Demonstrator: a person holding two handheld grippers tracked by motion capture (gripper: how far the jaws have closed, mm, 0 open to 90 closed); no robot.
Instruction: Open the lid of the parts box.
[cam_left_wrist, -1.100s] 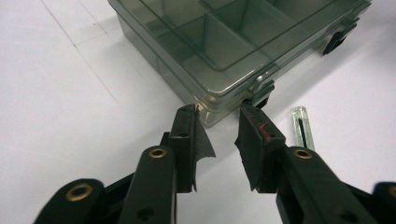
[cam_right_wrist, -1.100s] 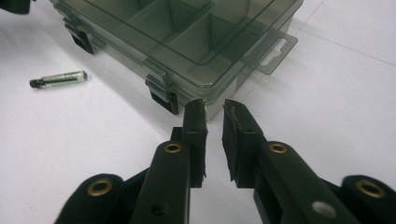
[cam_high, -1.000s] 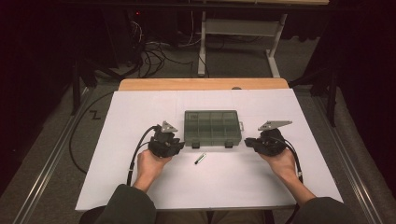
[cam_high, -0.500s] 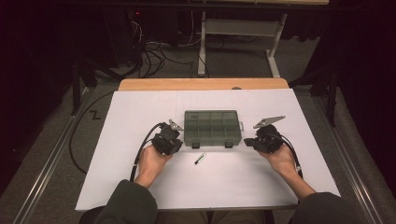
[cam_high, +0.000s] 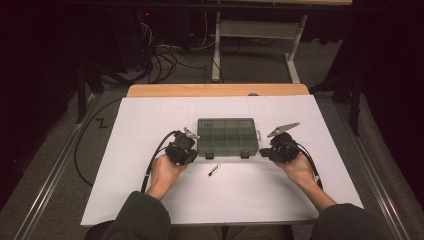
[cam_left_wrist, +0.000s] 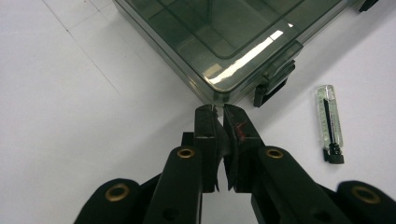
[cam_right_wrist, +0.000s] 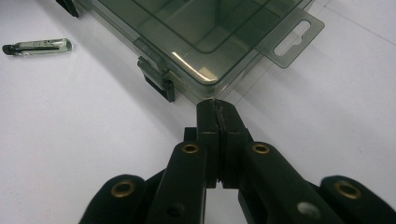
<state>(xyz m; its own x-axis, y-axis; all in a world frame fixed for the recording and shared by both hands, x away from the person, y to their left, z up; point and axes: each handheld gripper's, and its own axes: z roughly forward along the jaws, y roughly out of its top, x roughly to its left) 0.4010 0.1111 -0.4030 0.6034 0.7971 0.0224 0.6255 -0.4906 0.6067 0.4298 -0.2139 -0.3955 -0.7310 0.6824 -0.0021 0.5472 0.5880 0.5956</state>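
Looks like a lab or robotics test room to me, not anybody's home. The table (cam_high: 150, 200) is covered in plain white sheeting over a wood top, and it sits on grey carpet with metal rails (cam_high: 47, 187) running along both sides of it. Behind the table there's a messy tangle of black cables (cam_high: 165, 55) on the floor (classic lab stuff) and a grey metal desk frame (cam_high: 260, 30), all pretty dark back there
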